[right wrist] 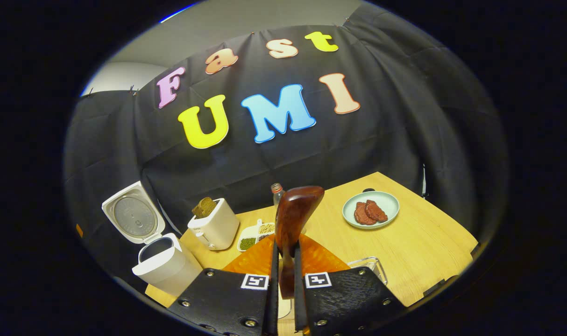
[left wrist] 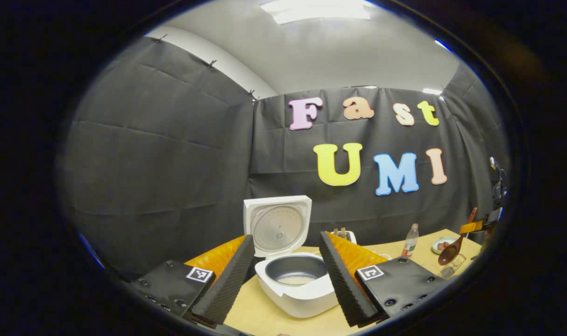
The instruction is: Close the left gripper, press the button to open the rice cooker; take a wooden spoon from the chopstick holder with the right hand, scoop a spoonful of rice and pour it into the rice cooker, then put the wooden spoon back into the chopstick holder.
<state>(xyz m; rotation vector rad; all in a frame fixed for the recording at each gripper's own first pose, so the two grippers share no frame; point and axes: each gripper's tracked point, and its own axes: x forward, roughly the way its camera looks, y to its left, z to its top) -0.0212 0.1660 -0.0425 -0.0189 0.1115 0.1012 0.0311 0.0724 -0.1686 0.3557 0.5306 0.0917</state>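
The rice cooker (left wrist: 295, 275) stands with its lid up near the worktop's (right wrist: 419, 242) left edge, a little rice in its pot. The left hand-held gripper (left wrist: 287, 273) hangs before it, fingers spread wide. The right hand-held gripper (right wrist: 286, 280) is clamped on the wooden spoon's (right wrist: 293, 219) handle, bowl upward, above the worktop's front part; a toaster (right wrist: 216, 224) sits beside the cooker, a plate (right wrist: 371, 210) toward the back right corner
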